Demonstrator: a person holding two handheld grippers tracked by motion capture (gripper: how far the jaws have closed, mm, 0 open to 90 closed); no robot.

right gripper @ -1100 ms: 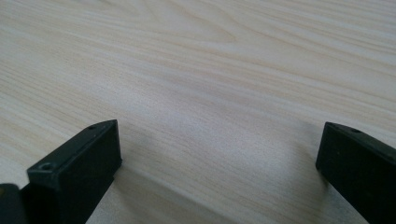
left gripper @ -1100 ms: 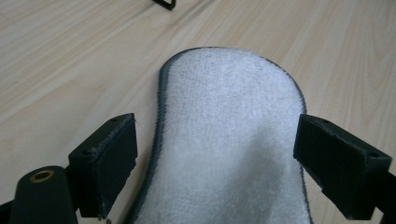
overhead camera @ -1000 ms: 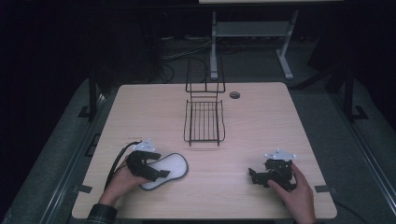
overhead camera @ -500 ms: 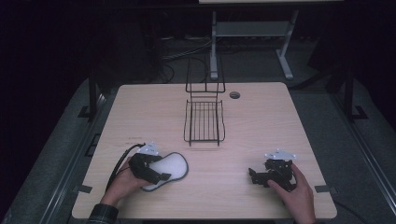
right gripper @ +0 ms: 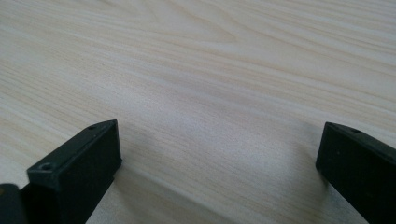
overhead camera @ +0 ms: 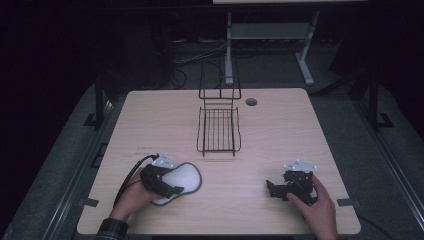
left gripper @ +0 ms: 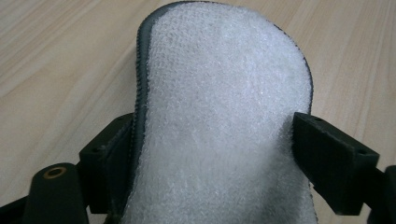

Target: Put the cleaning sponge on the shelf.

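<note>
White fleecy insole (left gripper: pixel 219 121), dark stitched edge

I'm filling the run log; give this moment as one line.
left gripper: jaws closing around fleecy insole | right gripper: open, empty | wire rack: empty

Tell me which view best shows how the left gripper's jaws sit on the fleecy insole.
The left gripper view: the insole lies between both jaws, touching each. The high view shows the left gripper over its near end, contact hidden.

No readable text, labels or signs
</note>
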